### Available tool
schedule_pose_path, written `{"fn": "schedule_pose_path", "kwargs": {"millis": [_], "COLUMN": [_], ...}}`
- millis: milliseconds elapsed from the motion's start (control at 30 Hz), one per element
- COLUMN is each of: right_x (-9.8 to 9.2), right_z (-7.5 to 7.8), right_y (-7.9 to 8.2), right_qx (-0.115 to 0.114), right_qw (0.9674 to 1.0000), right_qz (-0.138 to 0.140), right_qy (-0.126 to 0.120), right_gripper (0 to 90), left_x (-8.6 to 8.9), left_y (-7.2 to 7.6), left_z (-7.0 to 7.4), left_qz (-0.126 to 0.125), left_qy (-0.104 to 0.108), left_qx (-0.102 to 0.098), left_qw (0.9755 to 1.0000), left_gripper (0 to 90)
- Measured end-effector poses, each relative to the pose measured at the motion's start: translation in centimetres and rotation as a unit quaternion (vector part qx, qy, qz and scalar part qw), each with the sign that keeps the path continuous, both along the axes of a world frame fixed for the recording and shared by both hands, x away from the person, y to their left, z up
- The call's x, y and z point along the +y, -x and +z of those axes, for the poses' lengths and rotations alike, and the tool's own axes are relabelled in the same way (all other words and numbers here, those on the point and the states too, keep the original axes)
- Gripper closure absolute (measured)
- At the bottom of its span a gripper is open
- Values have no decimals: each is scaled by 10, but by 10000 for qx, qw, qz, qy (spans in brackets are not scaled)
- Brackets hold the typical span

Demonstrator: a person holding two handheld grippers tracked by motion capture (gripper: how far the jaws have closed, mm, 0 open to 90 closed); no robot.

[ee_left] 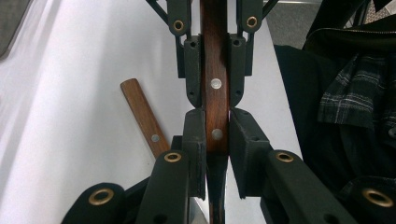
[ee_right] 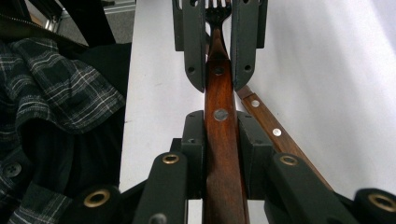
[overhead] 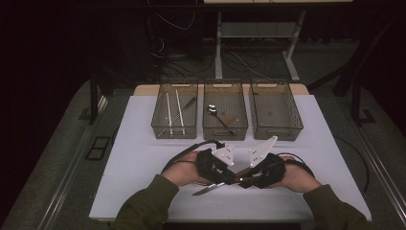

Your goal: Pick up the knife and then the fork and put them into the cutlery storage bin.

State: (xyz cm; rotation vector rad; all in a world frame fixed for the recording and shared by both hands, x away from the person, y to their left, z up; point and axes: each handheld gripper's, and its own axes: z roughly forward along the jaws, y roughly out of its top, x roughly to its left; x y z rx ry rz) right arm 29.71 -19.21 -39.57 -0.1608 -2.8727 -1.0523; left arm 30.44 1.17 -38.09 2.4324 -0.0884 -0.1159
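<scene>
left gripper (ee_left: 217, 135): jaws drawn in tight on the brown wooden handle of a fork (ee_left: 215, 88), pads flat against both sides near the lower rivet.
right gripper (ee_right: 219, 128): jaws likewise clamped on the same handle, farther toward its butt end; in its own view the fork's dark tines show just past the left gripper's jaws ahead.
both grippers from above: left gripper (overhead: 225, 173) and right gripper (overhead: 249, 178) meet nose to nose near the table's front edge, each in one of the person's hands.
fork: held off the white table (overhead: 143, 158) between the two grippers, gripped at two places along its handle.
knife (overhead: 207, 189): lies on the table just below and beside the grippers, wooden handle with rivets, blade pointing to the left front; neither gripper touches it.
step in hand: a hand-over of the fork from one gripper to the other, by my reading, with both grips on at once.
next move: one gripper should let go cleanly while the other keeps its squeeze, then the fork can be carried to a bin; which one gives way I cannot tell.
left bin (overhead: 175, 110): holds long thin utensils that look like chopsticks.
middle bin (overhead: 225, 111): holds a spoon.
right bin (overhead: 276, 109): nothing to be made out inside, so a likely home for the fork.
risk: a slip of the handle if both loosen together.
</scene>
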Motion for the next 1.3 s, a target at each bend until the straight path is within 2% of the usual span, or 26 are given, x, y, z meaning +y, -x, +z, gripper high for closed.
{"fn": "schedule_pose_path", "kwargs": {"millis": [33,100,200,233,267,300,367,467,533,633,767,800,833,900,1100,1133,1267,1300], "right_x": [0,0,-1,-2,-3,-4,-6,-11,-15,-23,-35,-38,-41,-49,-74,-78,-95,-99], "right_z": [1,1,3,3,5,5,6,9,11,16,23,25,26,29,42,45,56,59], "right_y": [2,1,1,1,1,0,0,-2,-4,-7,-14,-15,-17,-22,-36,-39,-51,-54], "right_qx": [40,-3,54,10,72,-2,21,5,-2,-42,-121,-20,-43,-62,-220,-247,-370,-396], "right_qw": [10000,10000,9998,9998,9997,9997,9994,9989,9983,9967,9925,9900,9880,9843,9723,9702,9601,9577], "right_qz": [-82,-58,-158,-180,-232,-214,-299,-387,-471,-690,-1098,-1275,-1397,-1605,-2114,-2189,-2517,-2604], "right_qy": [28,-20,-60,-101,-84,-131,-159,-265,-330,-426,-528,-611,-662,-727,-973,-1011,-1166,-1162], "right_gripper": [757,758,759,759,759,759,759,759,759,759,758,758,759,758,758,758,758,758], "left_x": [0,2,3,4,5,7,12,25,36,56,81,87,92,102,126,129,139,140], "left_y": [0,0,-1,-2,-3,-4,-7,-9,-10,-10,-7,-6,-3,1,13,15,20,21], "left_z": [0,0,-1,-1,0,0,1,3,4,2,-6,-10,-13,-20,-38,-40,-45,-46], "left_qz": [-15,-8,17,86,185,251,392,755,1087,1576,2212,2336,2438,2607,3028,3116,3302,3324], "left_qy": [17,61,184,236,298,335,495,779,987,1284,1369,1387,1389,1353,1303,1335,1355,1333], "left_qx": [-14,-15,-26,-35,-70,-53,-90,-55,-8,-74,-148,-175,-203,-300,-347,-352,-326,-368], "left_qw": [10000,10000,9998,9997,9994,9991,9980,9941,9892,9791,9654,9622,9596,9554,9435,9401,9336,9330], "left_gripper": [766,765,756,743,674,640,608,532,473,392,307,287,265,203,127,111,43,31]}}
